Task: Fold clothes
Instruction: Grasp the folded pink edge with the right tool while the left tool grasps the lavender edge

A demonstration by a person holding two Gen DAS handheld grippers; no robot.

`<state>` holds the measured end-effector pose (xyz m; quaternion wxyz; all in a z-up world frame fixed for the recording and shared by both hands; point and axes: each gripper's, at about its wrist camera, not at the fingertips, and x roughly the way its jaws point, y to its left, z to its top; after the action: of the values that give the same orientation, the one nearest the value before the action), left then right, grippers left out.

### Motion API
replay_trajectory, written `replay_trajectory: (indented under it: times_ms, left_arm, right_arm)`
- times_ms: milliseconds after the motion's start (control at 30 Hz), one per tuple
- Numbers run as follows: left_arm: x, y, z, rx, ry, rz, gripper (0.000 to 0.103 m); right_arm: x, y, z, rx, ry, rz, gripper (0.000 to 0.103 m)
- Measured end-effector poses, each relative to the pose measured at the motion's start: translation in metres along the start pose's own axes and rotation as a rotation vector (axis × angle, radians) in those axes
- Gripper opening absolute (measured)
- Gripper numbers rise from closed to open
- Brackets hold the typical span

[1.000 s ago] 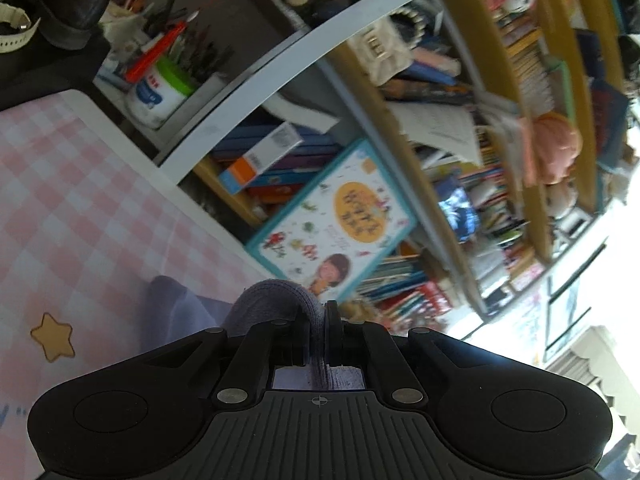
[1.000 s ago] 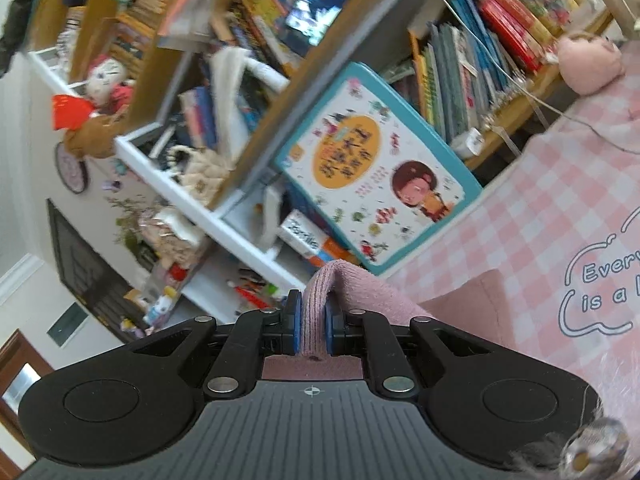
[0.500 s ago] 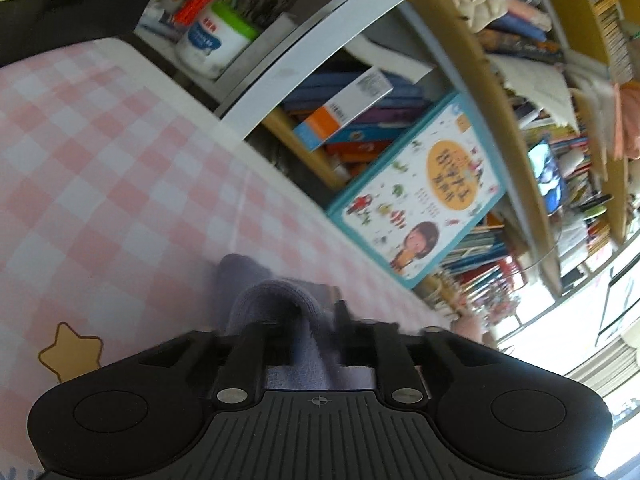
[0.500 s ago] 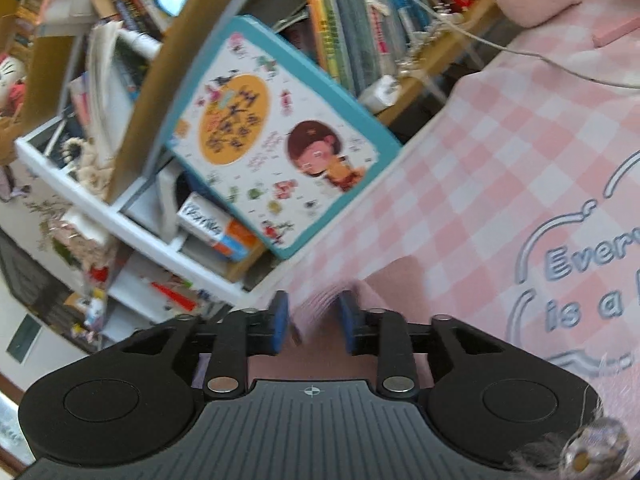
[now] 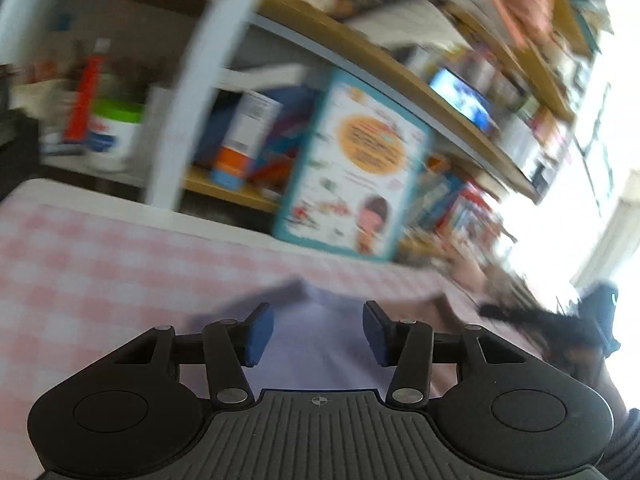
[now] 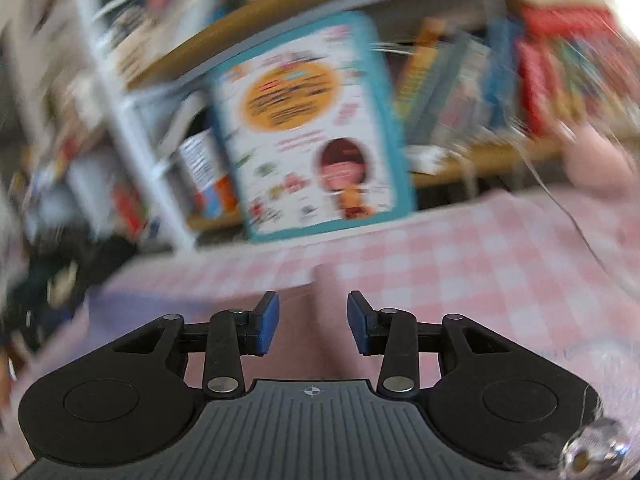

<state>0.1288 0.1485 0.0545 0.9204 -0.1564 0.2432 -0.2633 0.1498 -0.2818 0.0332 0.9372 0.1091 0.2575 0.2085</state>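
A lavender piece of clothing [image 5: 316,348] lies flat on the pink checked tablecloth [image 5: 100,264], under and between the blue pads of my left gripper [image 5: 316,312]. That gripper is open and its pads do not touch the cloth. In the right wrist view a pink piece of clothing [image 6: 312,344] lies the same way beneath my right gripper [image 6: 313,300], which is also open and holds nothing. Lavender fabric [image 6: 132,300] shows to its left. Both views are blurred by motion.
A teal-framed picture book [image 5: 352,184] [image 6: 312,128] leans against a crowded bookshelf [image 5: 360,56] just past the table's far edge. A pink plush [image 6: 596,160] and a thin white cable [image 6: 568,216] sit at the right. A dark blurred shape [image 5: 560,328] shows right of the left gripper.
Both grippers went from shut on a raised fold of cloth to open. The lavender and pink cloth dropped flat onto the table, and both views rolled toward level.
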Motion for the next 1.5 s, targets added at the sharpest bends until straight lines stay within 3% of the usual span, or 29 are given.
replay_trajectory:
  times_ms: [100,233,333,433,467,533,567,667,767,800,833,867,900,1033,1100,1233,1333,1433,1467,1500]
  left_arm:
    - [0.022,-0.006,0.0,0.047,0.043,0.075,0.033]
    - [0.046,0.023,0.003,-0.039,0.059,0.216,0.033]
    - [0.047,0.054,0.001,-0.159,0.056,0.235,0.034]
    - [0.035,0.058,-0.004,-0.161,0.052,0.282,0.034]
    - [0.029,0.058,-0.007,-0.155,0.038,0.279,0.035]
    - [0.017,0.055,-0.014,-0.141,0.028,0.246,0.046]
    - [0.013,0.053,-0.015,-0.13,0.031,0.236,0.056]
    - [0.01,0.046,-0.022,-0.088,0.056,0.237,0.057]
    - [0.014,0.046,-0.028,-0.097,0.077,0.254,0.048]
    - [0.016,0.047,-0.029,-0.106,0.081,0.25,0.033]
    - [0.019,0.049,-0.031,-0.124,0.09,0.234,0.025]
    - [0.019,0.049,-0.03,-0.134,0.086,0.228,0.018]
    - [0.018,0.049,-0.03,-0.139,0.079,0.224,0.012]
    - [-0.005,0.044,-0.023,-0.183,-0.01,0.159,0.009]
    - [-0.009,0.043,-0.024,-0.186,-0.016,0.167,0.007]
    - [0.002,0.055,-0.035,-0.219,0.044,0.201,0.006]
    - [0.003,0.053,-0.038,-0.186,0.06,0.219,0.009]
    - [-0.001,0.049,-0.034,-0.15,0.053,0.19,0.036]
    - [-0.001,0.05,-0.035,-0.154,0.049,0.183,0.045]
    - [0.001,0.053,-0.035,-0.169,0.055,0.186,0.045]
  right_arm:
    - [0.013,0.017,-0.002,-0.121,0.053,-0.008,0.023]
    - [0.041,0.02,-0.004,-0.18,0.129,-0.089,0.023]
    - [0.05,-0.004,-0.001,-0.072,0.133,-0.16,0.013]
    - [0.043,-0.018,-0.003,0.008,0.124,-0.127,0.013]
    - [0.039,-0.02,-0.003,0.02,0.118,-0.121,0.014]
    - [0.029,-0.023,-0.004,0.038,0.097,-0.102,0.026]
    - [0.023,-0.024,-0.005,0.045,0.089,-0.088,0.041]
    - [0.015,-0.02,-0.008,0.021,0.105,-0.101,0.045]
    - [0.013,-0.019,-0.013,-0.004,0.126,-0.164,0.044]
    - [0.011,-0.02,-0.015,-0.006,0.13,-0.182,0.041]
    - [0.011,-0.022,-0.017,-0.001,0.14,-0.186,0.036]
    - [0.012,-0.025,-0.018,0.012,0.15,-0.171,0.017]
    - [0.011,-0.027,-0.019,0.031,0.152,-0.139,0.007]
    - [-0.014,-0.03,-0.012,0.105,0.053,-0.063,0.006]
    - [-0.023,-0.033,-0.011,0.148,0.036,-0.044,0.006]
    - [-0.009,-0.041,-0.026,0.166,0.13,-0.08,0.006]
    - [-0.007,-0.046,-0.029,0.201,0.141,-0.069,0.01]
    - [-0.013,-0.048,-0.026,0.205,0.141,-0.061,0.033]
    - [-0.013,-0.049,-0.027,0.206,0.152,-0.059,0.034]
    - [-0.012,-0.049,-0.028,0.207,0.164,-0.057,0.034]
